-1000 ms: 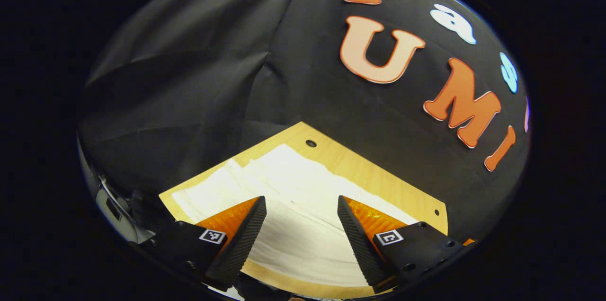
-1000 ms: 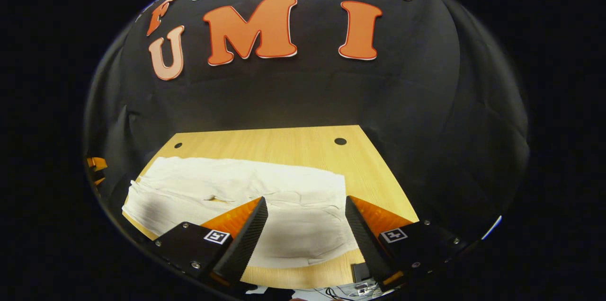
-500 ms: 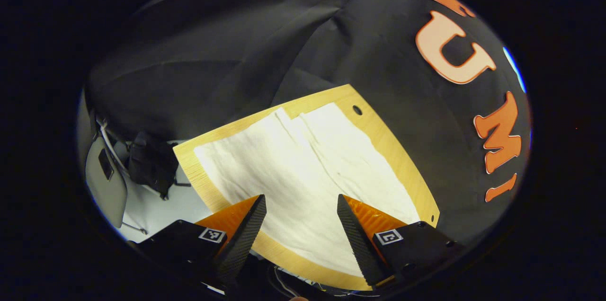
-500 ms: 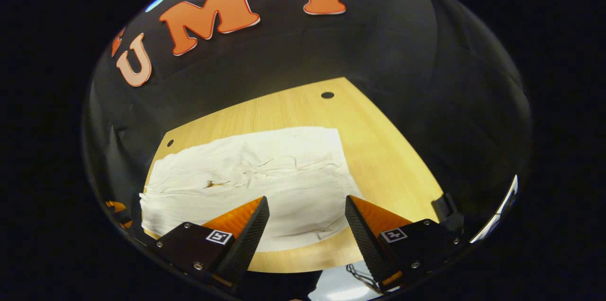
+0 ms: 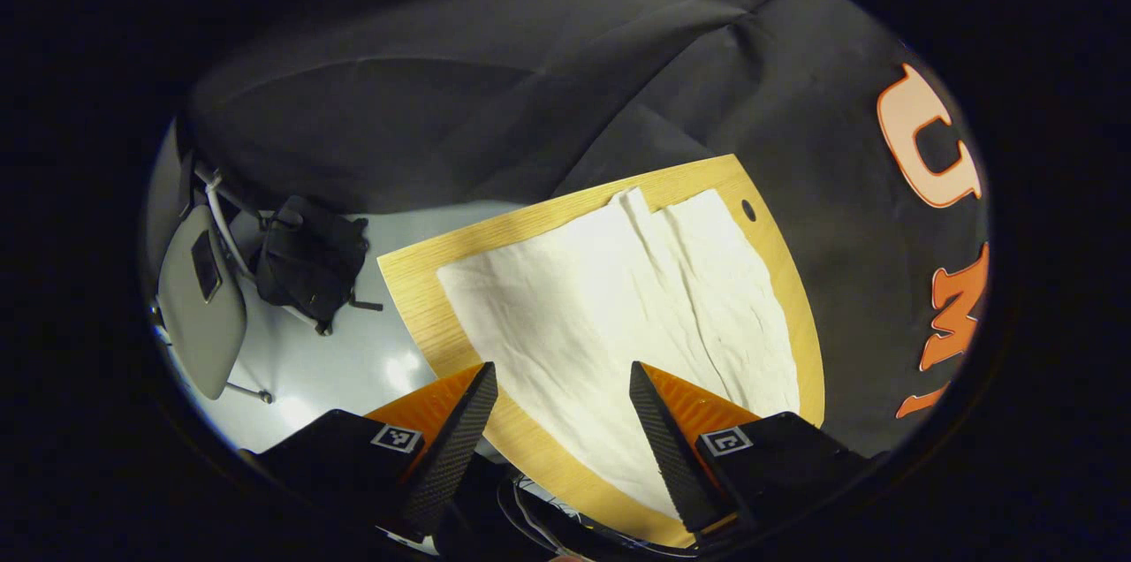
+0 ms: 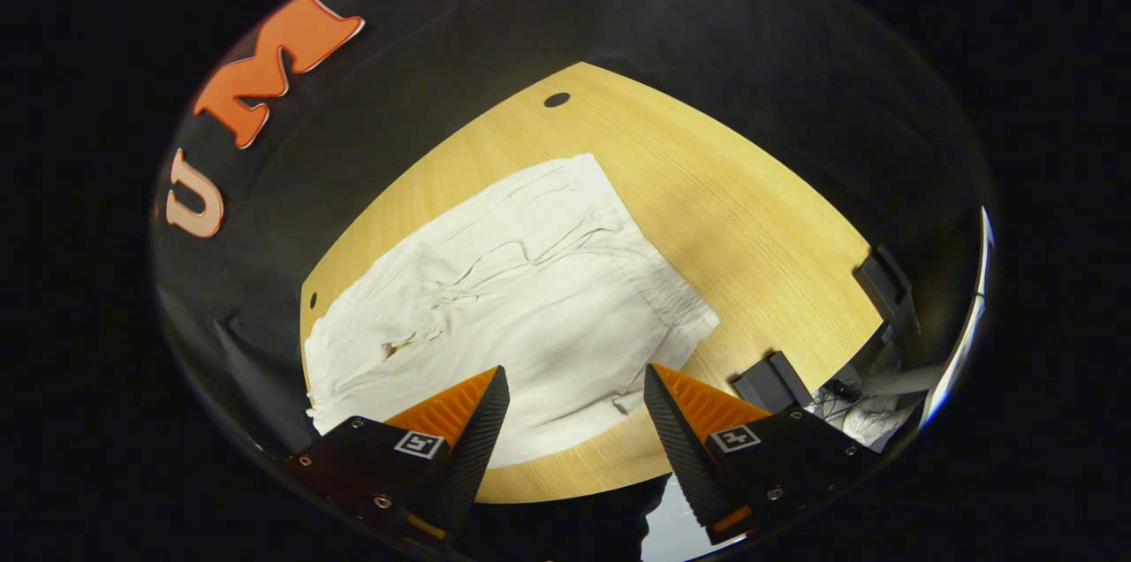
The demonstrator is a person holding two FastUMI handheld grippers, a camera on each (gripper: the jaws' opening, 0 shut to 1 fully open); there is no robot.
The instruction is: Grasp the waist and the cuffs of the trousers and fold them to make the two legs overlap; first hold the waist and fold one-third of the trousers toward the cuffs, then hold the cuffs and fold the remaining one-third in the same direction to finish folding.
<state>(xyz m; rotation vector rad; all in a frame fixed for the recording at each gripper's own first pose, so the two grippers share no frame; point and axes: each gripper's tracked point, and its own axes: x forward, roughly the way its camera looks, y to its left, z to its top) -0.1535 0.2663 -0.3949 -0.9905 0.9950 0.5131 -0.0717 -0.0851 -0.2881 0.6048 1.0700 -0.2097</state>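
Hovering above the scene, I had both grippers raised off the work. The white cotton trousers lay spread flat on the pale wooden tabletop, covering most of it. From the right gripper view I saw the gathered waist end near the tabletop's front edge on my right, with the legs running away to the left. From the left gripper view I saw the cuff end, a long seam or gap running down the cloth between the two legs.

The left gripper had its jaws spread wide with nothing between them; the right gripper likewise, jaws apart and empty (both well above the fabric, touching nothing).

I judged the task barely begun. The two legs still appeared side by side rather than overlapped, so the lengthwise fold remained, then the waist third toward the cuffs, then the cuff third. A grey chair and a black bag stood on the floor beyond the tabletop.
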